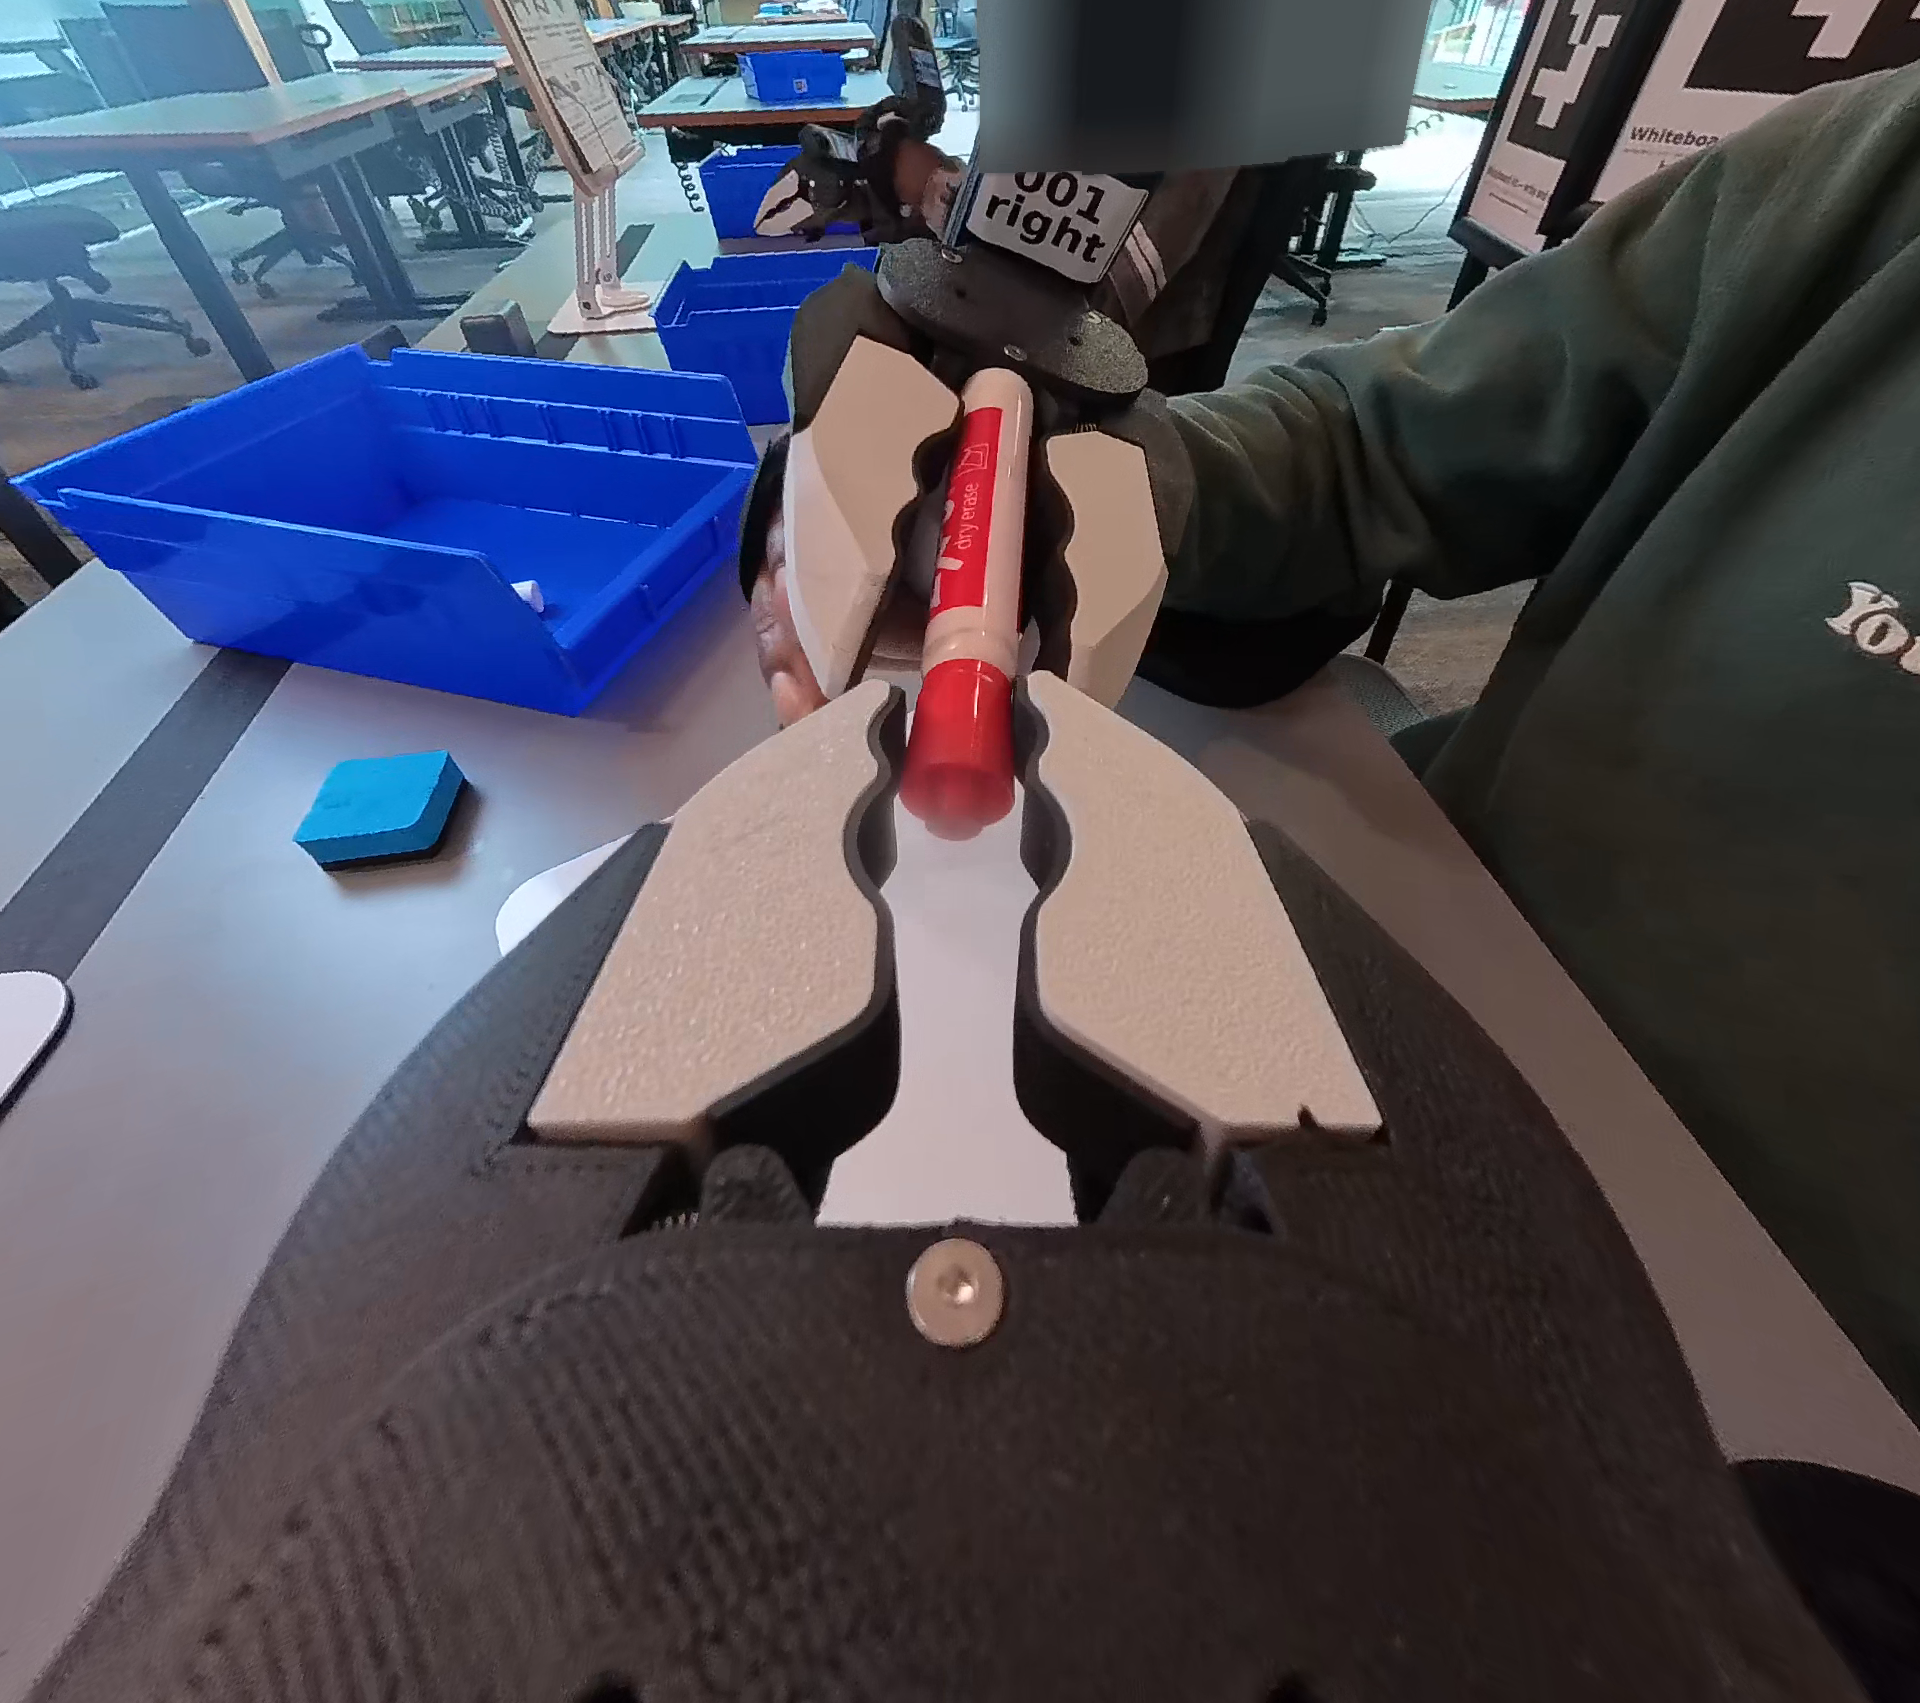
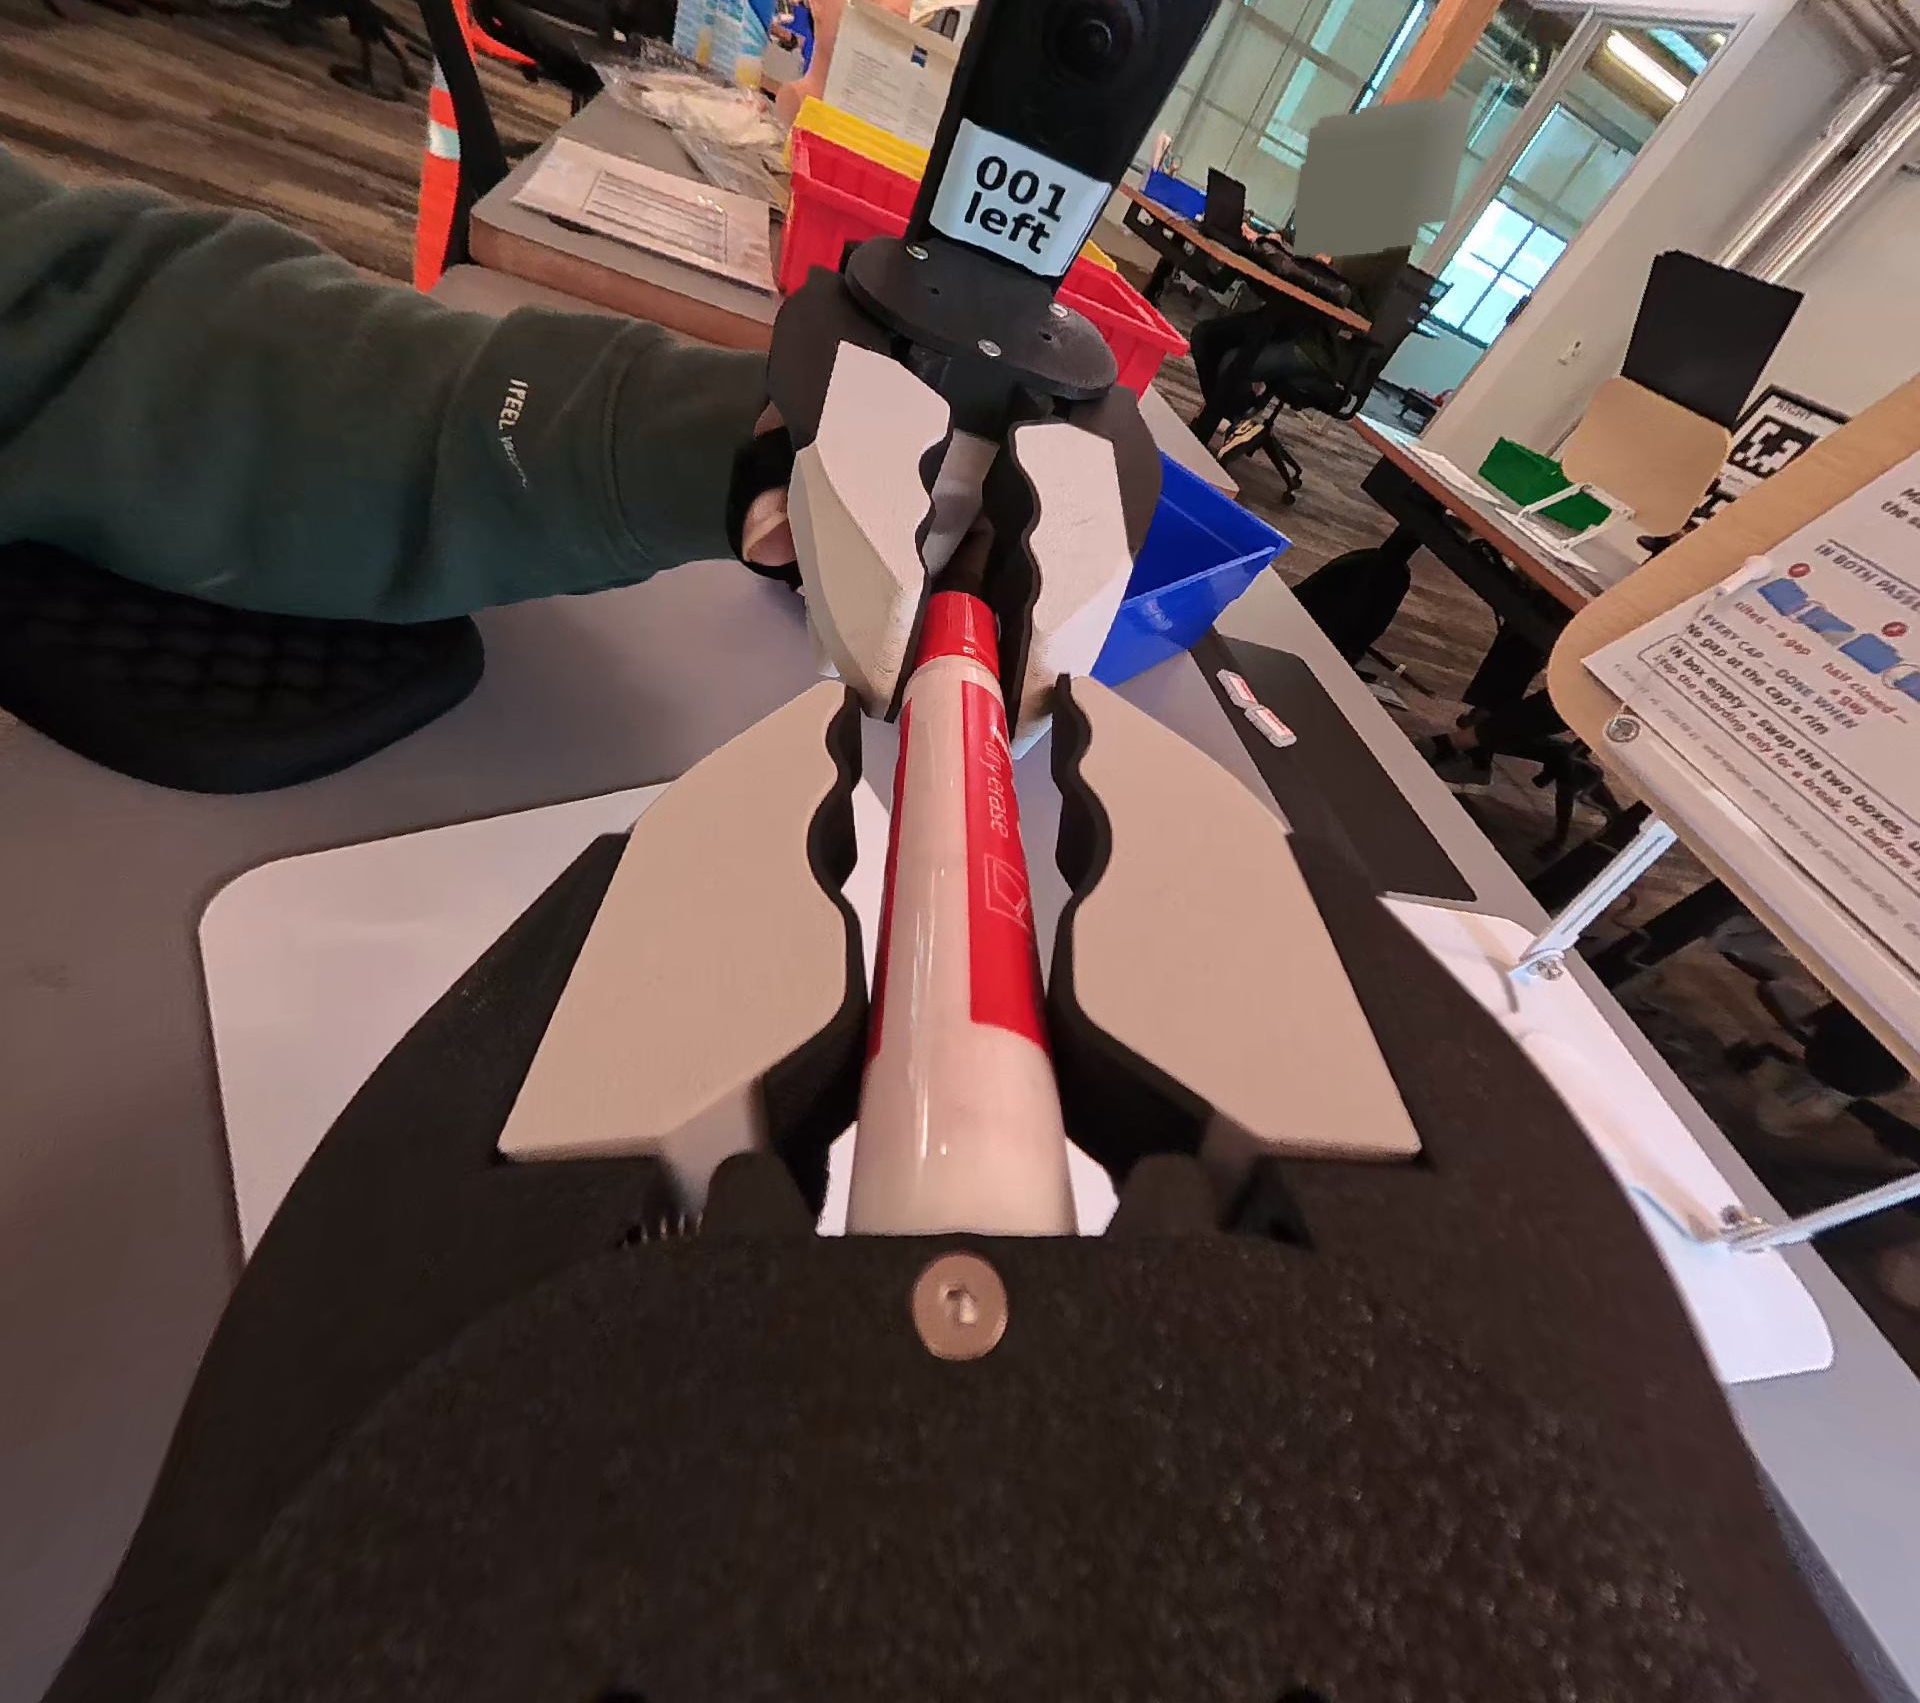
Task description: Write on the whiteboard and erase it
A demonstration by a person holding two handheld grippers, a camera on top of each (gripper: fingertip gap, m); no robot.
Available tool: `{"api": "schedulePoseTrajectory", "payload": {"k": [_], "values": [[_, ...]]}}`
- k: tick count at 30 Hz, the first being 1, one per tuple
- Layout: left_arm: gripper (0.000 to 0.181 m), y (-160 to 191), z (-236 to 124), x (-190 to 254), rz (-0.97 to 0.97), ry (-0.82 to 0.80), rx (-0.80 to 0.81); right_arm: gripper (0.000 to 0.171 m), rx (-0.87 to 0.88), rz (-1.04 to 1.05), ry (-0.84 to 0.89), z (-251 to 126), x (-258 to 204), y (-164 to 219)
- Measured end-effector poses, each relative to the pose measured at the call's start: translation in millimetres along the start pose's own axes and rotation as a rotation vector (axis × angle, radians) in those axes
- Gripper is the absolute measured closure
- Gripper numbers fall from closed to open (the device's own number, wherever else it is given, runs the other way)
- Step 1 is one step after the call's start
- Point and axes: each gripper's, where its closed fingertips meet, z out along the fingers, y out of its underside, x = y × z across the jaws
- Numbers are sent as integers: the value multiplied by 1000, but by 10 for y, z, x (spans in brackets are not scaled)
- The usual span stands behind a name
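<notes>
Marker (image 2: pixel 961 947): light, rigid, glossy barrel, likely slippery. Held above whiteboard (image 2: pixel 343 957); right gripper (image 2: pixel 956 780) pinches barrel, left gripper (image 1: pixel 958 749) closes on red cap (image 1: pixel 958 749). Grip barrel mid-length.

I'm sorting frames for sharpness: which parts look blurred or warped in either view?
Left wrist view: marker and eraser sharp, desks bowed by the wide lens. Right wrist view: marker barrel soft near the camera, whiteboard edges curved, bright windows behind.
</notes>
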Motion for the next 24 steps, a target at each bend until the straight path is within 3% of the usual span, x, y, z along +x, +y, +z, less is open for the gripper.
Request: {"api": "schedulePoseTrajectory", "payload": {"k": [16, 24], "values": [[161, -81, 49, -41, 7, -39, 42, 135, 43, 92, -31, -69, 60, -33], [162, -103, -4, 20, 80, -22, 20, 136, 23, 41, -19, -38, 13, -78]]}}
